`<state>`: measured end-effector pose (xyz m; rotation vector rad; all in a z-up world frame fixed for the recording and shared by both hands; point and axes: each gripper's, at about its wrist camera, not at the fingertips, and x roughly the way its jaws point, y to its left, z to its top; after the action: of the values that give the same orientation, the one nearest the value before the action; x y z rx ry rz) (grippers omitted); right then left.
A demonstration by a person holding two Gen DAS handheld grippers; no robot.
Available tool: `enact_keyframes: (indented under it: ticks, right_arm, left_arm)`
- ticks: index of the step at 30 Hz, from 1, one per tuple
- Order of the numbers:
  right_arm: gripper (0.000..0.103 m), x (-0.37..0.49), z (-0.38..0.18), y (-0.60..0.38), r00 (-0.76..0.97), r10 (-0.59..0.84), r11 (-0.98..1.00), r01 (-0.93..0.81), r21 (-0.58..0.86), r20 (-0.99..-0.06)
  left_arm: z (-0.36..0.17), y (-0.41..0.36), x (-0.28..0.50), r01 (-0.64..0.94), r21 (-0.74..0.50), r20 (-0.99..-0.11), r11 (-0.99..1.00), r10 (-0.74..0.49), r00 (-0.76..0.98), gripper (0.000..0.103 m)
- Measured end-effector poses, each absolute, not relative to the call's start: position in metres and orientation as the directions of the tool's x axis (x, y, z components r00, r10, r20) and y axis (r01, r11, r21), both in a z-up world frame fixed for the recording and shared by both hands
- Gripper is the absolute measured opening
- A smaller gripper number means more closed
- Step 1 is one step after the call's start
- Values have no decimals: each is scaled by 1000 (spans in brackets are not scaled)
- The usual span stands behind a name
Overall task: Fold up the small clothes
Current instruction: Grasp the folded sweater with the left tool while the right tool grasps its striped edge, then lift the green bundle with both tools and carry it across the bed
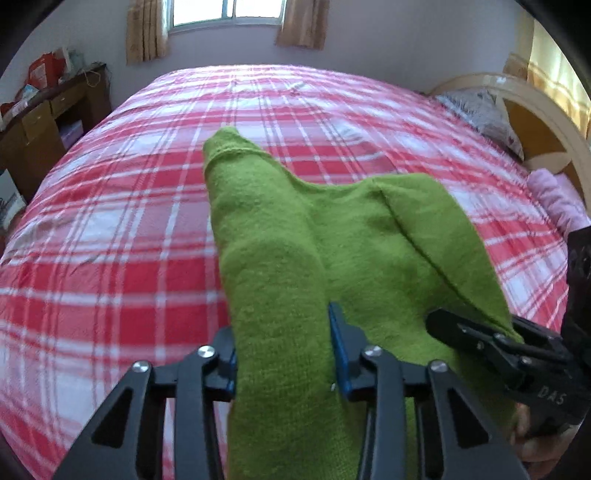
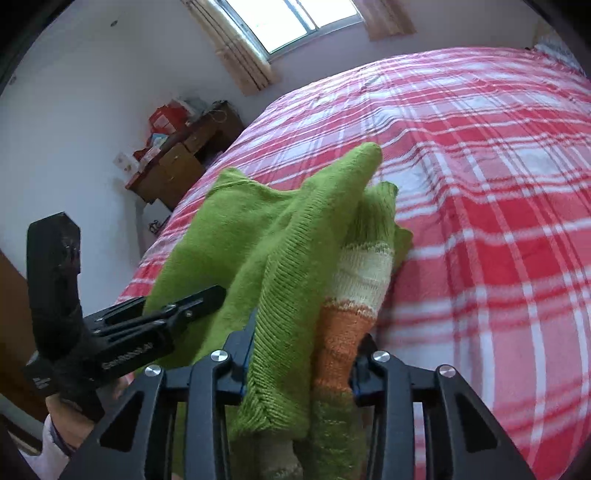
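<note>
Plainly, both grippers are clamped on the same green knitted sweater [image 1: 280, 288], which is lifted off the red-and-white plaid bedspread [image 1: 122, 229] that fills most of each view.

From the left wrist camera, the left gripper [image 1: 282, 354] sits at the bottom centre of the frame with a thick fold of the green knit squeezed between its blue-padded fingers [image 1: 338, 354]; the cloth runs up from there toward the middle of the frame, where a sleeve end points upward. At the lower right of that frame the right gripper [image 1: 476, 328] pinches another edge of the same garment.

From the right wrist camera, the right gripper [image 2: 304, 350] at the bottom centre holds a bunched part of the sweater [image 2: 236, 236], including a sleeve banded in cream and orange [image 2: 354, 295]. At the lower left, the left gripper [image 2: 192, 306] bites the knit's edge, with a hand [image 2: 70, 421] beneath it.

A wooden desk [image 1: 40, 125] stands at the upper left of the left view, a curtained window [image 1: 229, 11] at top centre, and a headboard [image 1: 535, 122] at the right.
</note>
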<state>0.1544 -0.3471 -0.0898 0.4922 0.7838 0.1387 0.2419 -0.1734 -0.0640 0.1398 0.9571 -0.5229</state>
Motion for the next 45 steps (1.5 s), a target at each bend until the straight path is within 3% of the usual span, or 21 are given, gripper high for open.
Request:
enact_keyframes:
  ticks: [7, 13, 18, 28, 31, 40, 45]
  right_arm:
    - [38, 94, -94, -328, 666, 370, 853, 34, 521, -648]
    - [38, 82, -103, -328, 679, 357, 851, 46, 523, -641]
    - [44, 80, -107, -332, 687, 365, 842, 44, 537, -628]
    - [50, 82, -103, -345, 720, 339, 835, 66, 547, -606]
    - [60, 89, -102, -348, 735, 293, 849, 93, 519, -612]
    - [65, 96, -113, -347, 735, 315, 846, 70, 529, -601]
    - [67, 100, -112, -334, 722, 298, 887, 32, 460, -624]
  left_arm:
    - [-64, -153, 190, 482, -103, -842, 870, -334, 424, 41]
    - [-67, -157, 185, 470, -60, -839, 880, -300, 454, 50]
    - [-69, -158, 189, 465, -39, -837, 885, -283, 468, 60]
    - [-70, -160, 191, 458, -14, -832, 889, -264, 488, 68]
    - [-70, -161, 191, 454, -4, -830, 891, -256, 495, 70]
    - [-73, -163, 194, 448, 7, -822, 894, -250, 511, 75]
    - [-76, -162, 197, 440, -19, -815, 898, -268, 513, 77]
